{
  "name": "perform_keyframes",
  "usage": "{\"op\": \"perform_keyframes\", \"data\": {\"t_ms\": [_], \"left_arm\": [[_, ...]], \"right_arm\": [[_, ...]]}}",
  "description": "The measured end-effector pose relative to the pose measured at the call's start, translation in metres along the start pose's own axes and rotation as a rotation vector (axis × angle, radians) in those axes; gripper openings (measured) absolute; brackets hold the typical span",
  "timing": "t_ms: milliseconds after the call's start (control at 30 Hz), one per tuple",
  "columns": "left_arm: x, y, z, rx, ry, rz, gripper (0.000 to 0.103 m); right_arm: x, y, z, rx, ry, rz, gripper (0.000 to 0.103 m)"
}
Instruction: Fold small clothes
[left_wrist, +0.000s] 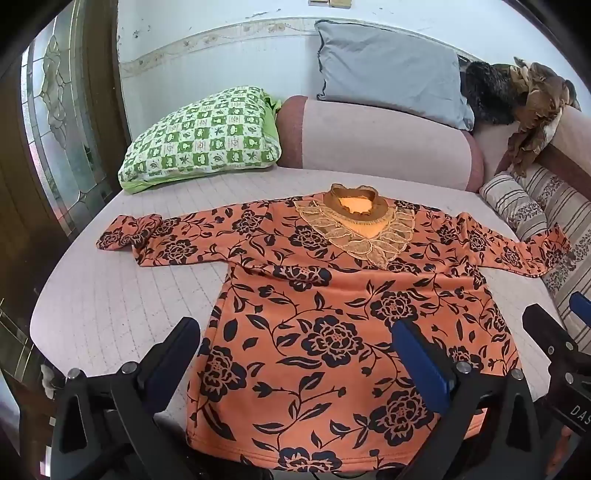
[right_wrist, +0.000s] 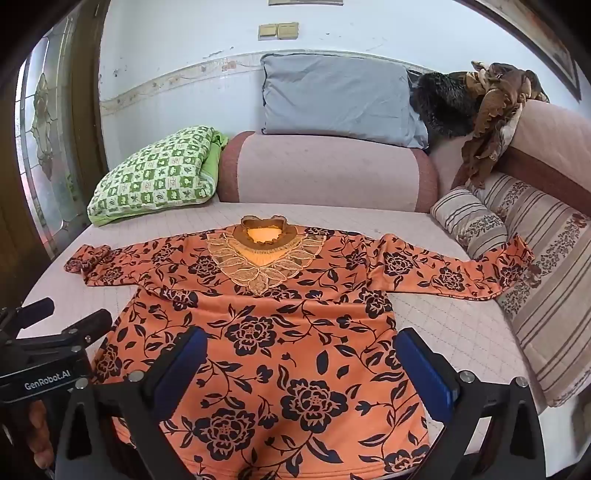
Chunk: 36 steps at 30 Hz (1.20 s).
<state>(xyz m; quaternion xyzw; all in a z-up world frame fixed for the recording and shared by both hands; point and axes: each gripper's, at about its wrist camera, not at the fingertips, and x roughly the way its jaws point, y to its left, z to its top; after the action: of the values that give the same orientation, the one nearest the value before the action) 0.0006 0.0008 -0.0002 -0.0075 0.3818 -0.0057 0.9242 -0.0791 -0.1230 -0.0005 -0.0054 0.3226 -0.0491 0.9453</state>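
An orange top with black flowers (left_wrist: 325, 325) (right_wrist: 280, 354) lies flat, face up, on the pale quilted seat (left_wrist: 122, 295) (right_wrist: 454, 325). Its lace collar (left_wrist: 354, 218) (right_wrist: 264, 251) points to the far side and both sleeves are spread sideways. My left gripper (left_wrist: 299, 347) hovers open over the hem area, its left finger off the cloth's left edge. My right gripper (right_wrist: 299, 362) is open too, above the lower body of the top, holding nothing. The right gripper (left_wrist: 554, 332) also shows at the right edge of the left wrist view, and the left gripper (right_wrist: 55, 332) at the left edge of the right wrist view.
A green checked pillow (left_wrist: 199, 136) (right_wrist: 155, 173) lies at the far left, a pink bolster (left_wrist: 380, 144) (right_wrist: 328, 173) behind the collar, a grey cushion (left_wrist: 391, 70) (right_wrist: 340, 96) on it. Striped cushions (right_wrist: 535, 258) and dark and brown clothes (right_wrist: 480, 107) fill the right side.
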Motion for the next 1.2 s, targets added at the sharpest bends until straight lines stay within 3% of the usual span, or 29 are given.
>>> {"op": "perform_keyframes", "data": {"t_ms": [167,700,1200], "left_arm": [[-0.001,0.002,0.001,-0.005,-0.007,0.005,0.103],[-0.001,-0.001,0.001,-0.006,-0.005,0.027,0.103],[-0.002,0.0,-0.001,-0.003,-0.008,0.03,0.103]], "right_arm": [[-0.002,0.001,-0.002,0.001,-0.005,-0.011,0.103],[0.011,0.005,-0.013,0.029,0.099,0.021,0.103],[0.011,0.007,-0.015,0.035,0.109,0.021,0.103]]}}
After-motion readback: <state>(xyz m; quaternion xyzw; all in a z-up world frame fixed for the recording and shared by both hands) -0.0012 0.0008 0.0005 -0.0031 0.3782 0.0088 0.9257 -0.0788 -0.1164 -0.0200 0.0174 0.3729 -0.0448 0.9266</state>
